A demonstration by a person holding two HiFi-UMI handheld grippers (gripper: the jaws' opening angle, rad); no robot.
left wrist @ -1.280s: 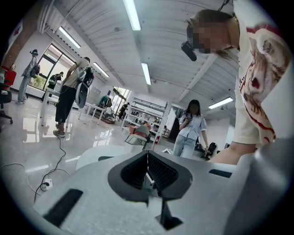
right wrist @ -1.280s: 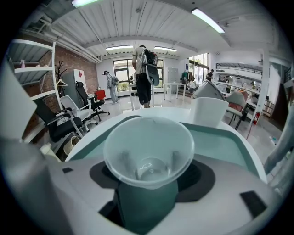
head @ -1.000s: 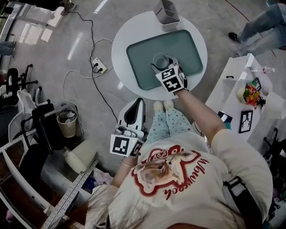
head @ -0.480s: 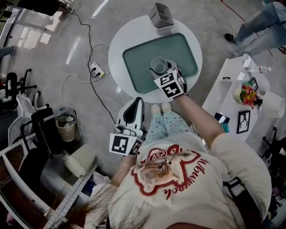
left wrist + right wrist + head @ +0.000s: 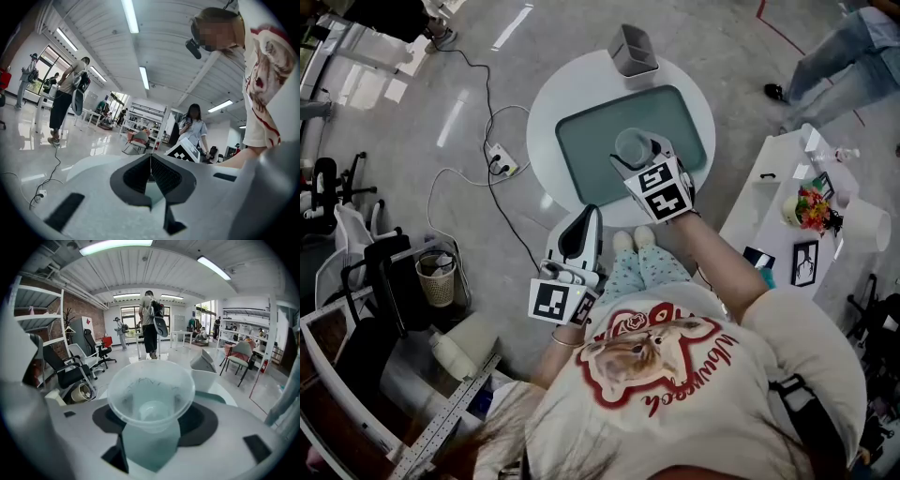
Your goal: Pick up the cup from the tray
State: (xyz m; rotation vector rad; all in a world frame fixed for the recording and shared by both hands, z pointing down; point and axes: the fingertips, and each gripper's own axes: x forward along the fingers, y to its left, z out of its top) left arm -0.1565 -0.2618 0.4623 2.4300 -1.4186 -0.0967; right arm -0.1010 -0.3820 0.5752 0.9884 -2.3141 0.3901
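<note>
A clear plastic cup (image 5: 632, 146) sits between the jaws of my right gripper (image 5: 639, 152), over the near middle of the green tray (image 5: 591, 141) on the round white table (image 5: 548, 103). In the right gripper view the cup (image 5: 151, 394) fills the jaws, its mouth tilted toward the camera, and the right gripper (image 5: 151, 427) is shut on it; a strip of the tray (image 5: 214, 397) shows behind. My left gripper (image 5: 583, 219) hangs low beside the person's knees, off the table. In the left gripper view its pads meet with nothing between them, so the left gripper (image 5: 150, 166) is shut.
A grey box (image 5: 633, 49) stands at the table's far edge, seen also as the box (image 5: 206, 363) behind the cup. A power strip and cable (image 5: 500, 153) lie on the floor to the left. A white side table (image 5: 787, 216) with flowers stands right; someone's legs (image 5: 844, 66) are far right.
The right gripper stays shut on the cup and has shifted slightly nearer over the tray; the cup looks a little higher. The left gripper has not moved.
</note>
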